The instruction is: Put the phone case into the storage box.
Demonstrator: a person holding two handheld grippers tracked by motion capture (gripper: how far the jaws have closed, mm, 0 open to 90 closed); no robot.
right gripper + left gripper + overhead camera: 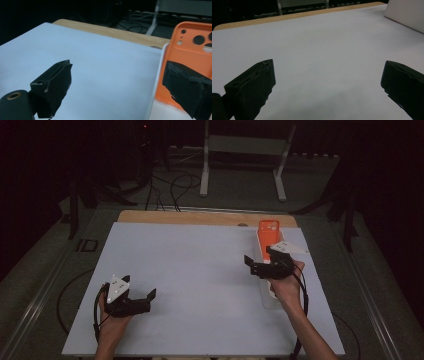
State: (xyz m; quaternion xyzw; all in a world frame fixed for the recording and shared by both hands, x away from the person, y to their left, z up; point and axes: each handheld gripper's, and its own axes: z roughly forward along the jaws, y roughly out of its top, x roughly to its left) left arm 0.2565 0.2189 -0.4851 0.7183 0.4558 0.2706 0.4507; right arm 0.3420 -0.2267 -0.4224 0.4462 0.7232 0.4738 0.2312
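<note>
An orange phone case (268, 231) with camera holes stands tilted in a long white box (270, 299) at the table's right. My right gripper (260, 258) hovers open at the box's near-left side. In the right gripper view, one jaw of that gripper (120, 72) is in front of the orange case (192, 52) and the other is over the bare sheet; nothing is held. My left gripper (140, 296) rests open at the front left, far from the box. Between the jaws of the left gripper (328, 72) lies only white sheet.
A white sheet (200, 285) covers the wooden table, whose far edge (200, 217) shows bare wood. The white box's side (407, 15) appears at the upper right of the left gripper view. Beyond the table stand a white frame (245, 150) and floor cables (172, 187).
</note>
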